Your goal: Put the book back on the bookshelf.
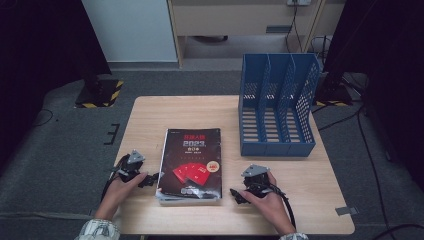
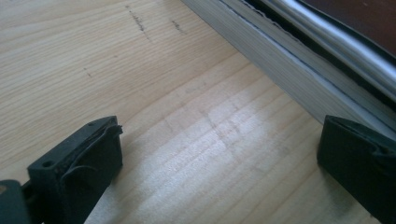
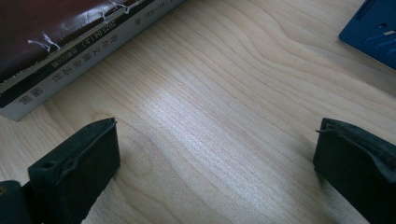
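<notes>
**Pale wood table, black book at centre, both grippers spread beside it**

Pale wood makes up the table (image 1: pixel 150 115), which carries a thick book (image 1: pixel 191 162) with a black cover printed in red, lying flat near the middle of the tabletop. Its near edge sits close to the person's side. At about 2 o'clock from the book stands a blue plastic file rack (image 1: pixel 277 107) with three upright slots and perforated side walls, well apart from the book.

At 9 o'clock from the book's near corner, the left gripper (image 1: pixel 148 179) rests low on the table in the person's left hand (image 1: pixel 120 189). In the left gripper view its two black jaws stand wide apart over bare wood, released and holding nothing; the book's page edges (image 2: pixel 285 60) run past just beyond the far jaw, which is close to them, though contact cannot be judged.

At 3 o'clock from the book's near corner, the right gripper (image 1: pixel 238 195) lies under the right hand (image 1: pixel 267 200). In the right gripper view its jaws are likewise spread wide with only tabletop between them. The book's white spine (image 3: pixel 84 56), printed with dark characters, crosses at 11 o'clock, and a corner of the blue rack (image 3: pixel 373 30) shows at 2 o'clock.
</notes>
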